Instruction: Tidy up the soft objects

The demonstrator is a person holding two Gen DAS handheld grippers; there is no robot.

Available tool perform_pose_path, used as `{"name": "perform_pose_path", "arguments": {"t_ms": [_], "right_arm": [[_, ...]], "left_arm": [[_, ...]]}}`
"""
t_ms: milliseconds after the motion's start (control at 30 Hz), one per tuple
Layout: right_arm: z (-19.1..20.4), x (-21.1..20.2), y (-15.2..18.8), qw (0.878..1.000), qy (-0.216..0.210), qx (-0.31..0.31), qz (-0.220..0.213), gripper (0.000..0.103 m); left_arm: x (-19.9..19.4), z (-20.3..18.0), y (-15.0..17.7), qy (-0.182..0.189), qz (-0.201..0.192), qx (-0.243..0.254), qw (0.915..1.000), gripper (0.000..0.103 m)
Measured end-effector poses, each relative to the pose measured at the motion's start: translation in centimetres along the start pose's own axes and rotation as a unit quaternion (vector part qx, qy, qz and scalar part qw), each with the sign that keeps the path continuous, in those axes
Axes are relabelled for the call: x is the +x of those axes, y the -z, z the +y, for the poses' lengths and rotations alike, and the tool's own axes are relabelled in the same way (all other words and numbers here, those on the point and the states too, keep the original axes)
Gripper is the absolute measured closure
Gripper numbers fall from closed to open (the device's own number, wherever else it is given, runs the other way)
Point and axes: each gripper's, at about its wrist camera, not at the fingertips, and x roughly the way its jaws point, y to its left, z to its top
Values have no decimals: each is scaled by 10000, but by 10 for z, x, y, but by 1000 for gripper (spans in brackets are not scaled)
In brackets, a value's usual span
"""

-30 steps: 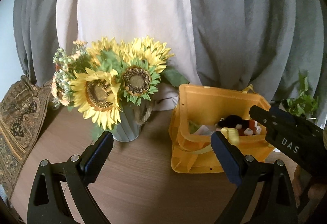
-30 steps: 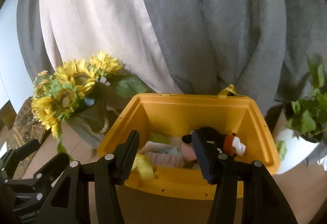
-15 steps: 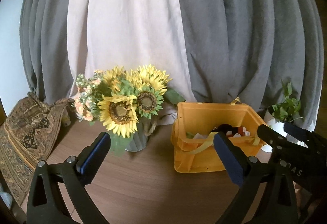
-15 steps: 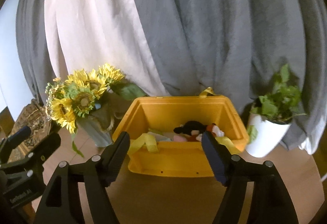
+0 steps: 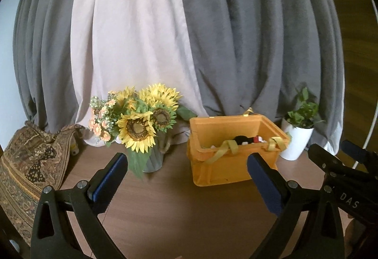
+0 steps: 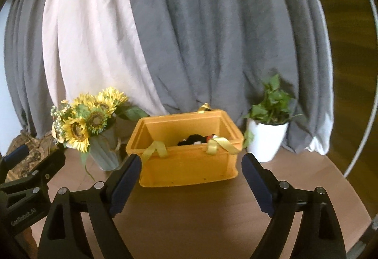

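Two long curtains, one grey fabric and one pale pink fabric, hang behind everything and fill most of both views. Below them lies the brown wooden tabletop, bare across its near part, with a patterned brown woven cloth bunched at its left edge.

Toward the back of the table stands the yellow plastic storage crate. A grey ribbed vase of artificial sunflowers sits just beside it on one side, a white pot with a green leafy plant on the other.

Inside the crate lies a black plush toy with red and white patches, and yellow fabric ribbon straps drape over the near rim. No soft thing is visible on the table outside the crate, so the sorting looks finished or nearly so.

The left gripper stands wide apart, holding nothing. The right gripper has its jaws opening, with nothing between them; both hover well apart from the crate.
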Motion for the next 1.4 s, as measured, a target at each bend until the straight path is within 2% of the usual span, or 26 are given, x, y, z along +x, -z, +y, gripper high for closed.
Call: {"name": "perform_pose_path", "arguments": {"t_ms": [533,867,1167,1400], "right_arm": [[-40,-106,24,9995,0,28,-320,12],[-60,-169,42,9988,-23,4,-486,10],[-68,-202,52,9985,-126,50,-540,10],[-69,-217,57,9982,-190,58,-574,10]], "left_arm": [[-97,-42,35,13,-36,-39,10000,0],[-157,-60,50,-26,-221,4,9998,0],[-194,-63,58,-112,-364,58,9993,0],[-207,-62,60,-149,-410,41,9990,0]]}}
